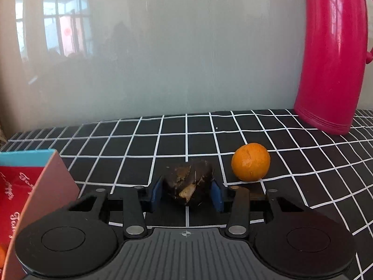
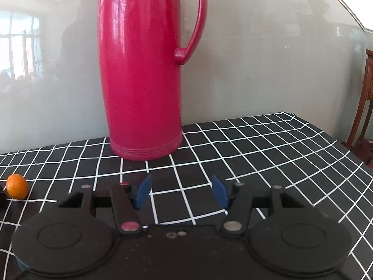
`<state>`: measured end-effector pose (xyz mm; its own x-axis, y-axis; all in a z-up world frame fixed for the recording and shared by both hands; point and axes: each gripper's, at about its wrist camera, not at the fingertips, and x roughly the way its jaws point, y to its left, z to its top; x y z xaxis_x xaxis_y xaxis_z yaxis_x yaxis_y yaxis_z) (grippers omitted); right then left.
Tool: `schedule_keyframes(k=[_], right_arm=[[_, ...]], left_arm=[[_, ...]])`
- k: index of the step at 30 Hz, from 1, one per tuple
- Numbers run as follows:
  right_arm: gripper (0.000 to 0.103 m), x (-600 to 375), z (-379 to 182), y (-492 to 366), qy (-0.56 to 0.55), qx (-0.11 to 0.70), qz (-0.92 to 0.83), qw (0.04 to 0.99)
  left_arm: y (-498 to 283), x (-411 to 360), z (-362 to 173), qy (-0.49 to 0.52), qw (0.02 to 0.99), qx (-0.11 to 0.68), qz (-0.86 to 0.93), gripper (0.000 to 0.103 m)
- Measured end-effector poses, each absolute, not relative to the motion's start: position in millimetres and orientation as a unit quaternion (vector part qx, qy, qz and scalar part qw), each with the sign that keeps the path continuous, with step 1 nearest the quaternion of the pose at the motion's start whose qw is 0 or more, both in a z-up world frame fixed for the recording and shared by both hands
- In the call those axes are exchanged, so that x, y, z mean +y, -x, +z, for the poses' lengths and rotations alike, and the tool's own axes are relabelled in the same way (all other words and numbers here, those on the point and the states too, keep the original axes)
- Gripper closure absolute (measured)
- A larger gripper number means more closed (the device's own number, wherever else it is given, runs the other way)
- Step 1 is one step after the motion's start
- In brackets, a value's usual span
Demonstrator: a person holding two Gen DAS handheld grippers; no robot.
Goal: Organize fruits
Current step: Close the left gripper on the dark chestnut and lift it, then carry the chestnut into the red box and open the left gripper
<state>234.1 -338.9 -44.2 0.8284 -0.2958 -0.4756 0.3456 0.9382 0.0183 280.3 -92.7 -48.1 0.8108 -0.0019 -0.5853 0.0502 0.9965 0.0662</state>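
Note:
A dark brown, rough-skinned fruit (image 1: 186, 182) rests on the black checked cloth (image 1: 130, 144), and my left gripper (image 1: 187, 193) is shut on it, a blue pad against each side. Just right of it and apart from it lies a small orange (image 1: 251, 162), which shows again at the far left of the right wrist view as the orange (image 2: 16, 186). My right gripper (image 2: 181, 191) is open over the cloth with nothing between its fingers; it points at the foot of the red flask.
A tall red thermos flask (image 2: 139, 70) with a handle stands at the back against the pale wall, also seen as the flask (image 1: 333, 58). A red and blue box (image 1: 35, 186) stands close at the left. A wooden chair (image 2: 366, 107) sits beyond the table's right edge.

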Motion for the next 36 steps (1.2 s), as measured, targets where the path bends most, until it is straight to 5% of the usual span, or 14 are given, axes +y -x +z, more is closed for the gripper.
schedule_keyframes(k=[36], right_arm=[[0.043,-275,-17,-217,-0.045,0.235,-0.107,0.965]], left_arm=[[-159,-32,15,-0.039,0.973,0.226,0.010,0.060]])
